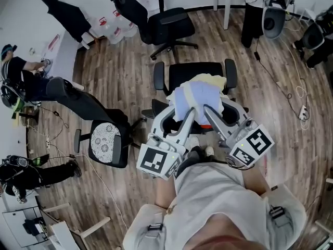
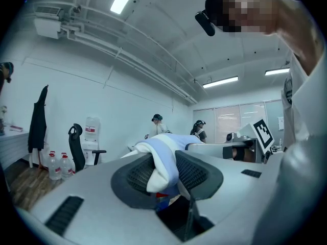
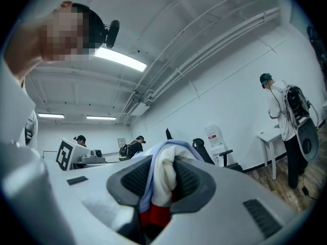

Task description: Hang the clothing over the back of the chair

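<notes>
Clothing [image 1: 193, 95] within left gripper [image 2: 164, 171] and right gripper [image 3: 162, 180] jaws, perhaps over chair [image 1: 193, 70].

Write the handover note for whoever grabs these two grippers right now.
Left gripper: shut on the pale blue and cream fabric garment.
Right gripper: shut on the same garment.
Garment: bunched, held in the air between both grippers, above the black office chair.
Done: garment is lifted and at the chair.
Left: drape it over the chair's back, then release.
</notes>
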### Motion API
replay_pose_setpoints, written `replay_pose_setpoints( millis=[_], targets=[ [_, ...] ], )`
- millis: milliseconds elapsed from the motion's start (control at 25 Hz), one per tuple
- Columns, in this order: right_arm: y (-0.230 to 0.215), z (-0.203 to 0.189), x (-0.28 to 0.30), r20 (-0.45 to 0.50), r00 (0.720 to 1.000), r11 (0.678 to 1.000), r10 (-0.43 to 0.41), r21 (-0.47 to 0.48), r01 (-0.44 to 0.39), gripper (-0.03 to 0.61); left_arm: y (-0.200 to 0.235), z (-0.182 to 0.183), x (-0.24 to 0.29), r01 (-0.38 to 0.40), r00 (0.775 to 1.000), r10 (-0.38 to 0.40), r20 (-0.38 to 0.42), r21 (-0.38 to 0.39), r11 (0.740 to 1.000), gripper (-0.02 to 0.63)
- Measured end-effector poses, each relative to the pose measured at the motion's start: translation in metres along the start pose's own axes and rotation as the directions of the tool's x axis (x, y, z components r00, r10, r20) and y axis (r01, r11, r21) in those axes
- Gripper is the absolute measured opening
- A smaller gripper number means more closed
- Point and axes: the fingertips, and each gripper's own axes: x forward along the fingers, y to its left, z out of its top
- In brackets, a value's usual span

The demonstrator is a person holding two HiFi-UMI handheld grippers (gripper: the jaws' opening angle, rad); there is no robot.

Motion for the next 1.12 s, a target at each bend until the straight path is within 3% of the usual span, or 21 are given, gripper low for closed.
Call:
replay_pose_setpoints(
  millis=[640,1120],
  targets=[
    [0.041,-0.015,-0.035,-0.010,0.999,0.998,0.048,0.028,-0.048,0.112,-0.034,-0.013,-0.045,-0.059,0.998,0.058,-0.029,-0.015,0.998,0.137],
    [0.063,-0.033,-0.039,-0.025,0.999,0.999,-0.042,0.025,0.042,0.112,-0.032,-0.027,-0.066,0.014,0.999,-0.016,-0.038,-0.053,0.998,0.137]
  ],
)
